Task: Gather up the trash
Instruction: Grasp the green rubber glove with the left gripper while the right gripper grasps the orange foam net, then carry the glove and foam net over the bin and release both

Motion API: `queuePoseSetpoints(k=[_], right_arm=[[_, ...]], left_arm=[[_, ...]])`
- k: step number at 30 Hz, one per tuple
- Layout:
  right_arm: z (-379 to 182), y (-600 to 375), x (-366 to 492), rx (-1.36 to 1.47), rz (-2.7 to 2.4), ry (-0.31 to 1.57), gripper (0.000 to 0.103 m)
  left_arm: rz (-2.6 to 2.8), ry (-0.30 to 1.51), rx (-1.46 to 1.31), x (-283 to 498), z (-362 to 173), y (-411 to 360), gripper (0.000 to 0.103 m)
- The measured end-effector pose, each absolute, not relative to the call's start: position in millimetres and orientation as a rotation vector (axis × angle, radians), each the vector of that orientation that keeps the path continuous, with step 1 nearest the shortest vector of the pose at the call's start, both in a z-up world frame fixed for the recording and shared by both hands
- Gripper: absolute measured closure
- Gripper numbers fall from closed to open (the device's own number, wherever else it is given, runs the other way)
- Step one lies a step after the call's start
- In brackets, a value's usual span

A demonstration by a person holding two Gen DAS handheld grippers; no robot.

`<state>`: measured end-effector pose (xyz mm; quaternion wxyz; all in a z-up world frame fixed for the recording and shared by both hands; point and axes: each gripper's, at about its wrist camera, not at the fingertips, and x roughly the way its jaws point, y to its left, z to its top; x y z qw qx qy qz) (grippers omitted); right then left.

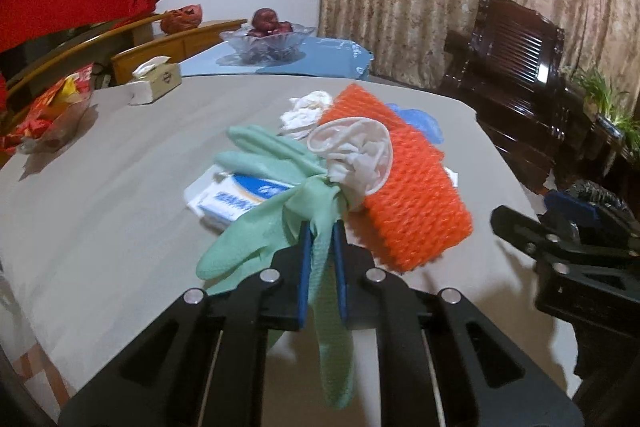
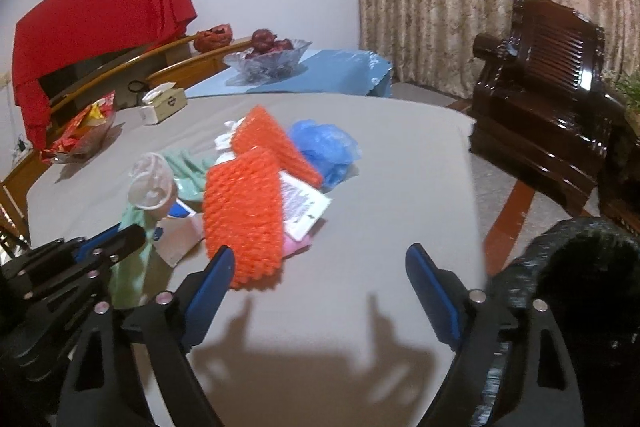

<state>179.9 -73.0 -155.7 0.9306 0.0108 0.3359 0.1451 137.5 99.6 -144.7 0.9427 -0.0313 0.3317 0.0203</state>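
The left gripper (image 1: 320, 247) is pinching a pale green rubber glove (image 1: 256, 227) between its nearly closed blue pads, the glove's cuff hanging below them over the grey table (image 1: 120, 187). The right gripper (image 2: 320, 267) is standing wide open and holding nothing, its left pad just beside an orange foam net sleeve (image 2: 244, 211) lying in the trash heap with a crumpled blue plastic bag (image 2: 324, 143).

Fruit bowl (image 1: 267, 39), tissue box (image 1: 154, 83) w/ dark armchair (image 2: 548, 83) nearby.
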Motion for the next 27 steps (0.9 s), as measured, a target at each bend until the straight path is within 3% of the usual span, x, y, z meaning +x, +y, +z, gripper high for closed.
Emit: queuePoseSetpoints(k=[8, 11, 15, 21, 27], right_arm=[[-174, -36, 200, -0.005, 0.331, 0.741, 0.028], [-179, -27, 208, -0.017, 0.342, 0.771, 0.039], [-185, -17, 214, -0.017, 0.382, 0.812, 0.062], [-179, -14, 204, -0.036, 0.424, 0.803, 0.078], [-158, -28, 188, -0.015, 0.436, 0.754, 0.079]], left_arm=[[0.081, 0.673, -0.095, 137, -142, 120, 0.093], [0.087, 0.676, -0.104, 137, -144, 124, 0.093], [0.088, 0.679, -0.115, 136, -145, 127, 0.093], [0.081, 0.680, -0.119, 134, -144, 125, 0.093], [0.066, 0.663, -0.116, 131, -134, 117, 0.093]])
